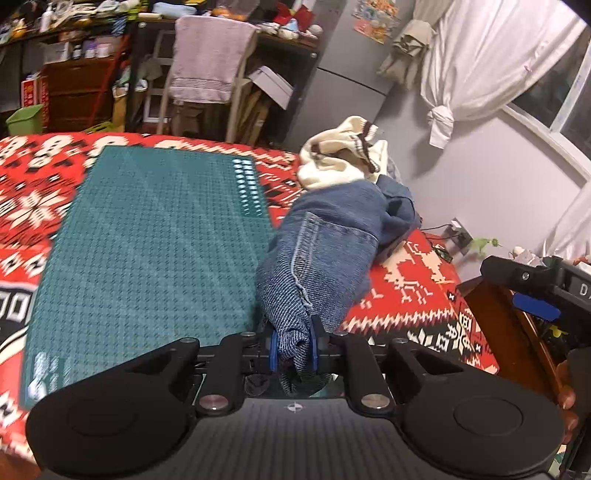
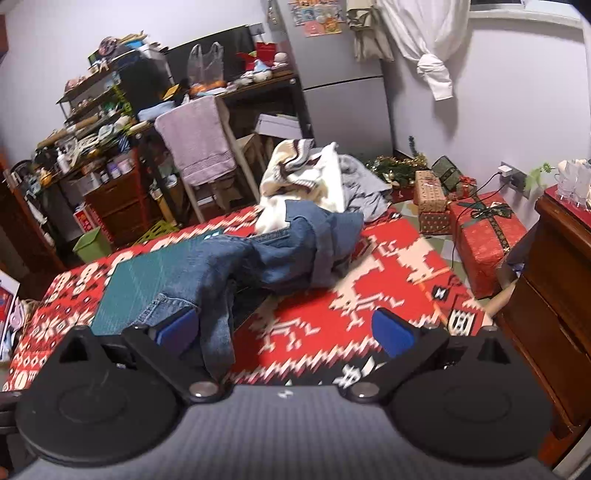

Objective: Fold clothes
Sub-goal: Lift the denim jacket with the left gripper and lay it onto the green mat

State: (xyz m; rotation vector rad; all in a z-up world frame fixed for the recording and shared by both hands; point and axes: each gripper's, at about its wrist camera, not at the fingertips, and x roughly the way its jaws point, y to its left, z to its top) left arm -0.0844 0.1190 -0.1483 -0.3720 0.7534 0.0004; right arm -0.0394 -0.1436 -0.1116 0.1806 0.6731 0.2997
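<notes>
left gripper (image 1: 293,349) pinching jeans (image 1: 325,251), no legible writing

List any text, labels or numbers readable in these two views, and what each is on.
"DA", cut off at the frame edge: on the right tongs' black body, left wrist view.
White print on the green mat: too blurred to read.
Red box by the drawers: lettering too small.
Posters on the grey cabinet: pictures, no legible words.
Nothing else is readable.
</notes>
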